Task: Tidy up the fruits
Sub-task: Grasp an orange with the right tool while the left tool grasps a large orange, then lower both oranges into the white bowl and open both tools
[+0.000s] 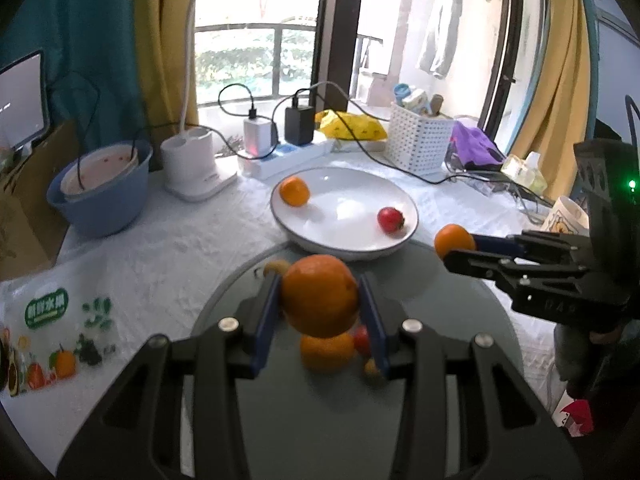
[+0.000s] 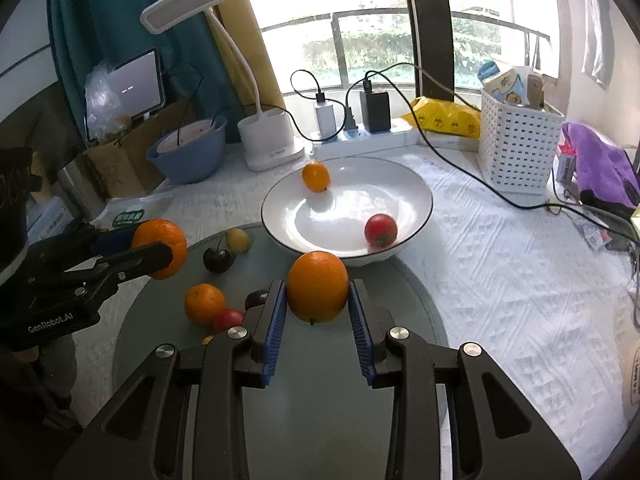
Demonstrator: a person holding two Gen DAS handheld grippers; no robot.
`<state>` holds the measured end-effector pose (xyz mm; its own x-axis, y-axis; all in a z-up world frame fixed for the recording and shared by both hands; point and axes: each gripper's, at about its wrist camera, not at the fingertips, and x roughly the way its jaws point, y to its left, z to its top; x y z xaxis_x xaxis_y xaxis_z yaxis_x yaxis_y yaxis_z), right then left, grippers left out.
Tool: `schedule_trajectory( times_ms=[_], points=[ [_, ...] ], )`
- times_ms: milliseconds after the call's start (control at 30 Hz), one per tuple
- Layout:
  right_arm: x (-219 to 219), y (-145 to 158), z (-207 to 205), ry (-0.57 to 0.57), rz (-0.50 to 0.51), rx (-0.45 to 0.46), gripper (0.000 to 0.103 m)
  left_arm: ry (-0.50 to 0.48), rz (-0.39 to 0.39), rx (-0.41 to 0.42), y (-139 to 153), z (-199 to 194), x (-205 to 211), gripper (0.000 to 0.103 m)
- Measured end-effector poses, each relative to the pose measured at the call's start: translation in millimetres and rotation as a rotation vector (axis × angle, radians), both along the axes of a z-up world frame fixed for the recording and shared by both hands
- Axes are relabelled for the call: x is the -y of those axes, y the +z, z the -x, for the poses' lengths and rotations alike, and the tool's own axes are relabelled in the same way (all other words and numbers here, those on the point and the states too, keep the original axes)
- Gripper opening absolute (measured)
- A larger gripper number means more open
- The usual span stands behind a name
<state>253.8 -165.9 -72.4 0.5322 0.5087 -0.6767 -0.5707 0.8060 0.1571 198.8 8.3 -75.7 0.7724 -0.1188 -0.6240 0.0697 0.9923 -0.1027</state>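
Observation:
My left gripper point(image 1: 320, 300) is shut on an orange point(image 1: 320, 294), held above the round grey tray point(image 1: 440, 300). My right gripper point(image 2: 318, 292) is shut on another orange point(image 2: 318, 286), near the white bowl point(image 2: 416, 196). The bowl holds a small orange point(image 2: 316, 176) and a red tomato point(image 2: 380, 230). On the tray lie an orange point(image 2: 204, 304), a red fruit point(image 2: 228, 319), a dark cherry point(image 2: 217, 260) and a yellow fruit point(image 2: 238, 240). In the left wrist view the right gripper point(image 1: 456, 248) holds its orange point(image 1: 454, 240) right of the bowl point(image 1: 344, 236). The left gripper point(image 2: 168, 250) shows in the right wrist view.
A blue basin point(image 2: 188, 152), a white desk lamp point(image 2: 268, 136), a power strip with chargers point(image 2: 360, 132), a yellow bag point(image 2: 444, 116) and a white basket point(image 2: 516, 140) line the back. Cables point(image 2: 480, 184) cross the white tablecloth. A printed fruit bag point(image 1: 48, 332) lies at the left.

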Motion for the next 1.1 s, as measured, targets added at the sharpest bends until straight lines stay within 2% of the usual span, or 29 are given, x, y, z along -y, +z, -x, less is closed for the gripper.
schedule_trajectory(
  times_ms=[367, 600, 833, 1100],
  points=[
    [2, 3, -21, 0.015, -0.035, 0.006, 0.034, -0.025, -0.034, -0.005, 4, -30, 11, 0.041],
    [2, 1, -43, 0.026, -0.018, 0.019, 0.034, -0.023, -0.014, 0.012, 8, -54, 14, 0.041],
    [-4, -3, -62, 0.035, -0.026, 0.013, 0.034, -0.047, -0.029, -0.009, 0, -78, 22, 0.041],
    [-10, -16, -87, 0.024, -0.002, 0.002, 0.034, -0.032, -0.022, -0.059, -15, -104, 18, 0.041]
  ],
)
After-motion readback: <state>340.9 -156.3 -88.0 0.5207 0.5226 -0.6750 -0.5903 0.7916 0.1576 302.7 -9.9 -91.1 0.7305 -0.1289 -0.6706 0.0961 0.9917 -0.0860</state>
